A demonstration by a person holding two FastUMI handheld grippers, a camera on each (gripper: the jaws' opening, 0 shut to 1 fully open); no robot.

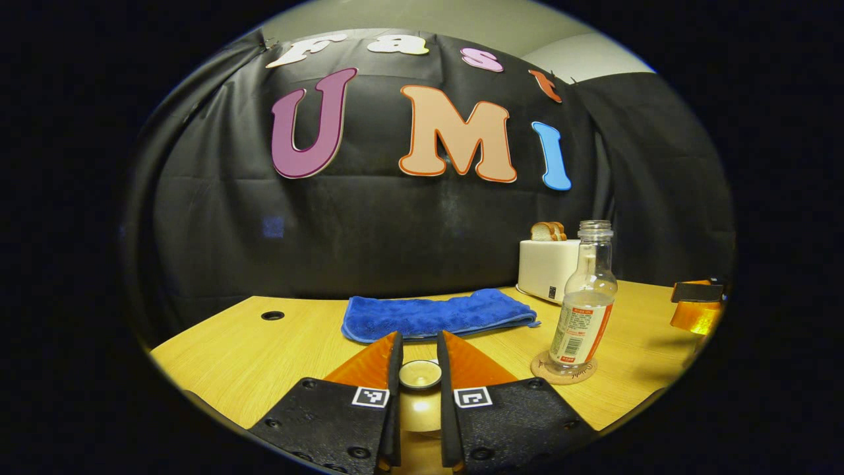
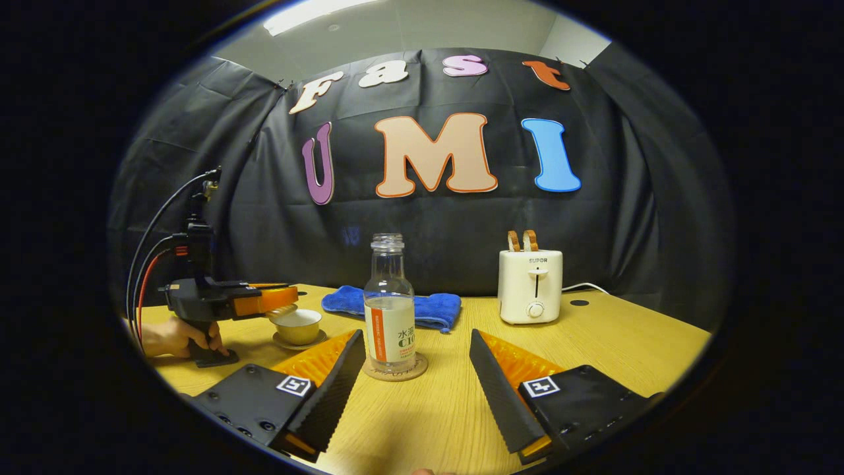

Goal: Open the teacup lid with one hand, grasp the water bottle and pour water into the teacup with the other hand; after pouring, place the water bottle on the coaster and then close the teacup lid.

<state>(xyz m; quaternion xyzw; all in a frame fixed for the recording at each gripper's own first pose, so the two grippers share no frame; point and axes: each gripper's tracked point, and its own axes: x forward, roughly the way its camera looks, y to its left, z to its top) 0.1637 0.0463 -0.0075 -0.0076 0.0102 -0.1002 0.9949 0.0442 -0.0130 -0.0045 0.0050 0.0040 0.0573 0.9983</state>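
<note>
Water bottle (image 2: 389,310) upright on coaster (image 2: 395,369), mouth up

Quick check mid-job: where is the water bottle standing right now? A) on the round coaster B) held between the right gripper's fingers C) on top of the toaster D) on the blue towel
A: the water bottle stands upright on the coaster, with the right gripper open and clear of it.

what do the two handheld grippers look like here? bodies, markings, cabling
Both match. The right gripper has black bolted finger carriers, each bearing a square black-and-white fiducial tag, orange wedge backings, and ridged inner pads. The left gripper shows the same tags and orange wedges. Seen from the right gripper view, it has a black-and-orange body on a black handle, with black and red cables looping upward.
</note>
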